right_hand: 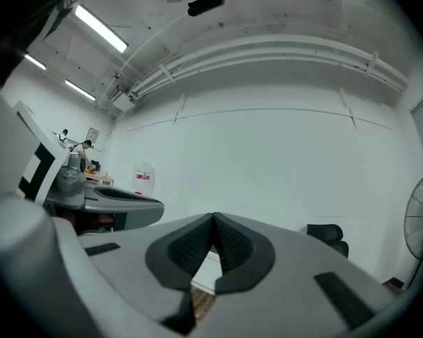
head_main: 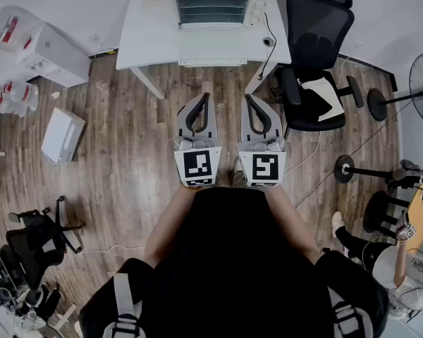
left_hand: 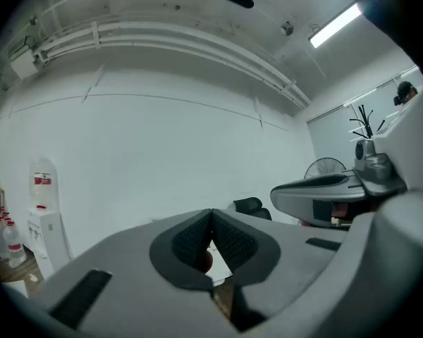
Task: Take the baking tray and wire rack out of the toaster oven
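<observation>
Well short of the oven (head_main: 213, 9) on the table (head_main: 144, 34), left gripper (head_main: 206, 98) and right gripper (head_main: 249, 98) are hovering side by side, both pinched shut and empty, tray and rack apparently sitting inside it: approach step, next needing closing in and opening jaws.

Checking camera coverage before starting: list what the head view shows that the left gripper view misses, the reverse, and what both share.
Head view only: the oven and the person's torso.
Left gripper view only: a ceiling light and ceiling pipes.
Both: the left gripper, fingers shut on nothing, the right gripper, a black chair, a fan and a water dispenser.
</observation>
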Motion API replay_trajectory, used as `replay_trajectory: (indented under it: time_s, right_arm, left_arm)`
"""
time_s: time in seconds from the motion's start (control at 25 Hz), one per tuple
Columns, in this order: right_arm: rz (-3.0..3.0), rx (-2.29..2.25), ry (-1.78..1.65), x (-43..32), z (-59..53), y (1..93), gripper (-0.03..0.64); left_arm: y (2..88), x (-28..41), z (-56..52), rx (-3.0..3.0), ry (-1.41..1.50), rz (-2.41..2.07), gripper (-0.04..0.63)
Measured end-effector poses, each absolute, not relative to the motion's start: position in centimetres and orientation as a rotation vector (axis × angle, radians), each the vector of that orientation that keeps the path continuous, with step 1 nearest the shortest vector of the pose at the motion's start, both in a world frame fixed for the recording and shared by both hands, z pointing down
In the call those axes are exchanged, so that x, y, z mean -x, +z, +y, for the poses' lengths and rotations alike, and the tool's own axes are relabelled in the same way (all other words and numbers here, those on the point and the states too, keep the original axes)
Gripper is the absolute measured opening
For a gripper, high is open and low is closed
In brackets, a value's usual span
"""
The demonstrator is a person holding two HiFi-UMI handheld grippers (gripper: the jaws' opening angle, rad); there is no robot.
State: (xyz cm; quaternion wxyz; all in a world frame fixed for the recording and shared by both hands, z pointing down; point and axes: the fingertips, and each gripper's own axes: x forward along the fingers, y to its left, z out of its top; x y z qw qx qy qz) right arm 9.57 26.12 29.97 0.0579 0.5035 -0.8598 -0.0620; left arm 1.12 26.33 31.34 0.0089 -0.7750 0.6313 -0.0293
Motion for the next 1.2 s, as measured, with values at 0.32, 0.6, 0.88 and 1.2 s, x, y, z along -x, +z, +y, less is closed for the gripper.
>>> replay_trajectory:
  time_s: [0.32, 0.6, 0.88, 1.2]
  right_arm:
    - [-2.6, -1.553, -0.119, -7.1, 25.8, 31.1, 0.031]
    - [-2.563, -1.52, -0.105, -6.0, 25.5, 32.0, 0.032]
    - [-2.55, -1.485, -0.114, -5.0, 24.9, 32.5, 0.034]
    - [-2.556, -1.449, -0.118, -4.7, 23.5, 32.7, 0.06]
  left_arm:
    - [32.0, 2.4, 26.0, 2.444, -0.087, 1.962, 0.023]
    - [32.2, 3.5, 25.5, 2.453, -0.044, 1.926, 0.025]
    - [33.7, 3.9, 24.6, 2.491, -0.086, 1.906, 0.025]
    - [34.4, 4.5, 23.6, 2.483, -0.122, 1.917, 0.025]
